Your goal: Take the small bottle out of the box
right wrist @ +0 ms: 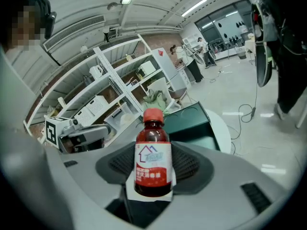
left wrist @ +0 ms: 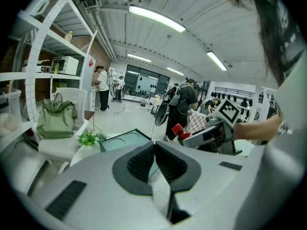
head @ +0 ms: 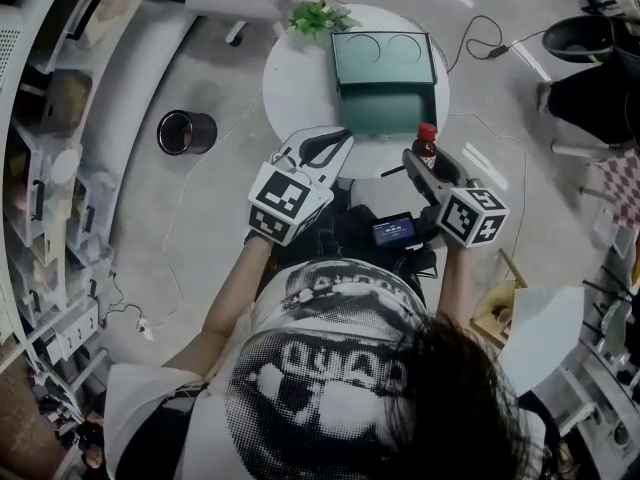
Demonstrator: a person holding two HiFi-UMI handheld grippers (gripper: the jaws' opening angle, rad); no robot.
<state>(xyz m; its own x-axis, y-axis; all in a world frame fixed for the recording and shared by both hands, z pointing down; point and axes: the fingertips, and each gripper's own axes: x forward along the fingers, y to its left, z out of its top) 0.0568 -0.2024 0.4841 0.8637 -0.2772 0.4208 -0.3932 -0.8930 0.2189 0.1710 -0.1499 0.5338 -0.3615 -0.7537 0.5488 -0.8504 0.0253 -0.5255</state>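
Observation:
A small dark-red bottle (right wrist: 153,162) with a red cap and a red-and-white label stands upright between the jaws of my right gripper (right wrist: 153,169), which is shut on it. In the head view the bottle (head: 425,148) is held near the front right of the round white table (head: 290,88), outside the open dark-green box (head: 384,83). My left gripper (head: 325,148) hovers at the box's front left corner. Its ribbed pads (left wrist: 141,163) meet with nothing between them. From the left gripper view the bottle's cap (left wrist: 178,131) and the right gripper (left wrist: 211,133) show to the right.
A small green plant (head: 318,16) sits at the table's back edge. A dark round bin (head: 185,132) stands on the floor to the left. Shelving (head: 50,148) runs along the left. A cable (head: 480,43) trails on the floor to the right. A green bag (left wrist: 56,119) rests on a chair.

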